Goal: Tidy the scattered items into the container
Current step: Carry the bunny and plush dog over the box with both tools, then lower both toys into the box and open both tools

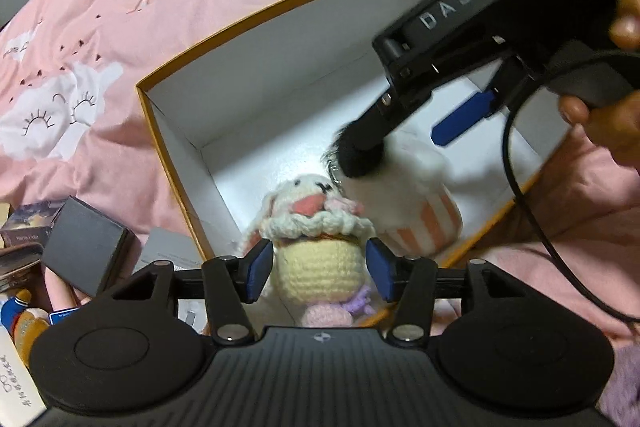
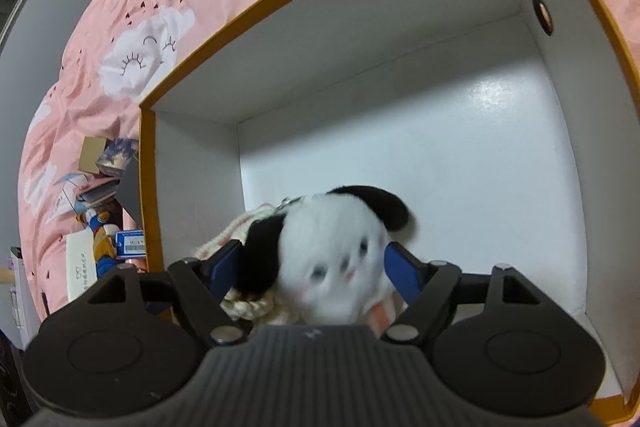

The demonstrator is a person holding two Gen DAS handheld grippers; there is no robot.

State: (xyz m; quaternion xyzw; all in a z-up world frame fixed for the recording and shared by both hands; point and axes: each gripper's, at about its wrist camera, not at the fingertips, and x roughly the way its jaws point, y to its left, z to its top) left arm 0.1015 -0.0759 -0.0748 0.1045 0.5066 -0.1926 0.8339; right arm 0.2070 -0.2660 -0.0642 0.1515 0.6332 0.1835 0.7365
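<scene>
Crocheted bunny (image 1: 318, 259) between left gripper (image 1: 319, 273) pads — untouched, in box (image 1: 256, 23).

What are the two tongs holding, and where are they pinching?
Left tongs flank the crochet bunny's yellow body, contact unclear. Right tongs pinch the black-and-white plush dog by its head, over the box.

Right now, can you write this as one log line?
left gripper: open around crochet bunny | right gripper: jaws around plush dog, grip unclear | both over box

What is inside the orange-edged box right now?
Inside the box: a crocheted bunny and a black-eared white dog plush. The bunny and both hand-held grippers hide the dog plush's lower body and the box floor beneath them.
</scene>
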